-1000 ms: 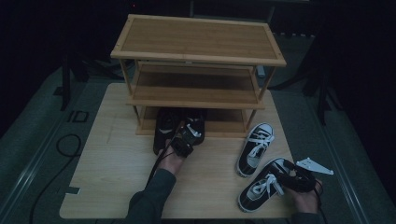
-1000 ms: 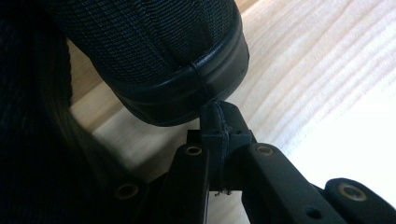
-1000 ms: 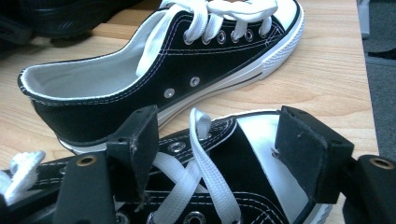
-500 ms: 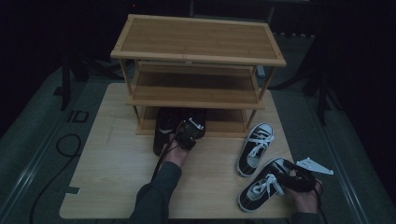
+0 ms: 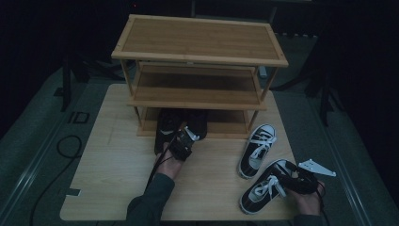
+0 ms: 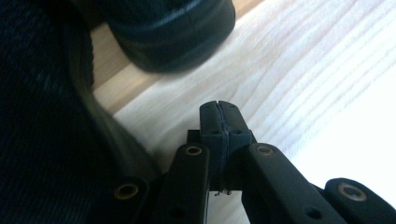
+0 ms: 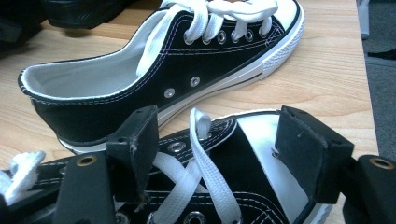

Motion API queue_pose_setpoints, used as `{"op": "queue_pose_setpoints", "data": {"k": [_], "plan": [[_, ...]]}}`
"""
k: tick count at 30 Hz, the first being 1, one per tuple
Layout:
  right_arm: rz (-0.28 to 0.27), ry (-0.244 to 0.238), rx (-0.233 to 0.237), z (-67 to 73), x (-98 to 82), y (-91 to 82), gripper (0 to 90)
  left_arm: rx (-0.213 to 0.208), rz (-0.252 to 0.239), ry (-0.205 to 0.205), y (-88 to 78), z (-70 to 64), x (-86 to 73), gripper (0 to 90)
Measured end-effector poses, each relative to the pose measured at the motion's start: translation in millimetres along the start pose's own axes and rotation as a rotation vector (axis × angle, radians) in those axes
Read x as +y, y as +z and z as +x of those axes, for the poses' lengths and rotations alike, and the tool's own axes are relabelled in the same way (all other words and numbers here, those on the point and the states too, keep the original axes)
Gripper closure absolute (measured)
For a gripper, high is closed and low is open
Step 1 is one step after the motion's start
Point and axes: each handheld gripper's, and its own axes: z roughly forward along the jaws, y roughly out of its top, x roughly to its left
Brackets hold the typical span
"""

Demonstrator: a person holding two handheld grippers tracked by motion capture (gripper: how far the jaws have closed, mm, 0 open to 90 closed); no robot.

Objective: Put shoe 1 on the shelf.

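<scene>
From above, I work two claws over a pale wooden worktop carrying a three-tier bamboo shoe rack. My left claw sits beside a pair of dark, all-black shoes whose toes are tucked under the rack's bottom tier; in the left gripper view its jaws are pressed flat together with nothing between them, the rounded end of one black shoe just ahead and another dark shoe close at the side. My right claw, near the worktop's front right corner, stands wide over the toe end of a black canvas sneaker with white laces and white rubber toe cap; in the right gripper view the pads straddle this sneaker without pressing it. Its matching black-and-white sneaker lies just beyond, toe toward the rack.
</scene>
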Motion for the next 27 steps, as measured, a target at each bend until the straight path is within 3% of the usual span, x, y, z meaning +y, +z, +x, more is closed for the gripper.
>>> {"op": "queue_pose_setpoints", "data": {"k": [7,15,17,27], "plan": [[-0.001,0.000,0.000,0.0,-0.1,-0.1,30.1,0.011,0.020,0.027,-11.2,1.6,-23.0,90.0],[-0.002,0.000,-0.002,0.6,-0.2,-0.2,30.1,0.025,0.053,0.015,-27.4,14.8,-58.0,90.0],[-0.003,-0.001,-0.003,0.7,-0.2,-0.1,30.1,0.047,0.066,0.019,-29.2,17.3,-63.3,90.0],[-0.003,0.001,-0.002,0.7,-0.3,-0.1,30.1,0.073,0.094,-0.007,-34.6,32.2,-81.3,89.8]]}}
